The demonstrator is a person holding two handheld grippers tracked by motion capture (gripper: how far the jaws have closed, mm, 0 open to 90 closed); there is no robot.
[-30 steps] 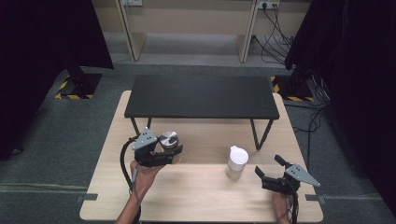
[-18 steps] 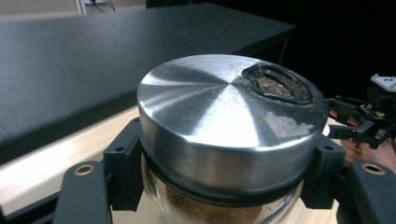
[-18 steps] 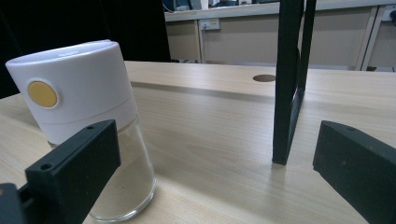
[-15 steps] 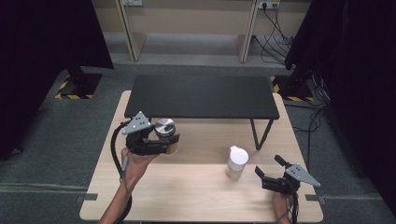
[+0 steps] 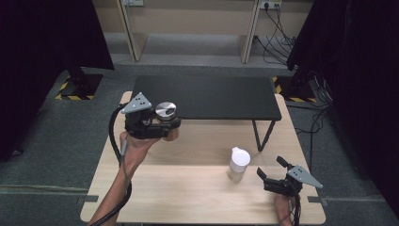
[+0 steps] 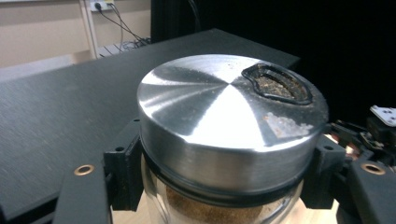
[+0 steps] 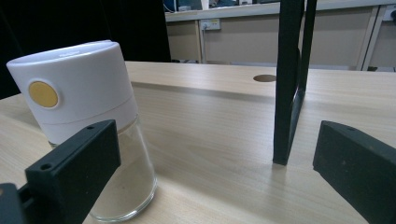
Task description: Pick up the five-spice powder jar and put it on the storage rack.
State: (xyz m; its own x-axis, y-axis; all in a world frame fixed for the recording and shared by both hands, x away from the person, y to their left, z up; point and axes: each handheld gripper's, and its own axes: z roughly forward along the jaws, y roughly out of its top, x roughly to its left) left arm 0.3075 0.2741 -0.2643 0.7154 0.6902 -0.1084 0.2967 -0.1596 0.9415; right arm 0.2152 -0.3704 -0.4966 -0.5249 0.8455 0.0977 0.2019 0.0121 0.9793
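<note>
Over the wooden table (image 5: 197, 188), from the high view, the left gripper (image 5: 162, 126) is up in the air near the front left corner of the black shelf (image 5: 207, 96), its jaws clamped on a glass jar (image 5: 167, 117) with a round metal lid; the left hand (image 5: 134, 146) grips the tool from below, forearm reaching up from the bottom edge, black cable looping down beside it. Low at the right, the right gripper (image 5: 272, 169) sits just above the table's near edge, jaws spread apart with nothing between them, pointing toward a white-capped shaker (image 5: 238, 164) that stands upright on the wood just beside it. Now the left gripper view, and here's detail the overhead can't give: the jar's (image 6: 229, 154) brushed steel lid has a dark-rimmed, bean-shaped opening with brownish residue, some crusty specks beside it, and brown powder shows through the glass below the rim; the two black jaws press against the jar on either side just under the lid, with the shelf's (image 6: 70, 107) dark top behind. Over to the right gripper view: the shaker (image 7: 88, 126) looms at left, white cap with a round yellow dot, clear glass base standing on the table (image 7: 219, 140), beside the left jaw and not touched by it; the shelf's black leg (image 7: 287, 84) stands upright between the wide-open jaws, farther back.
</note>
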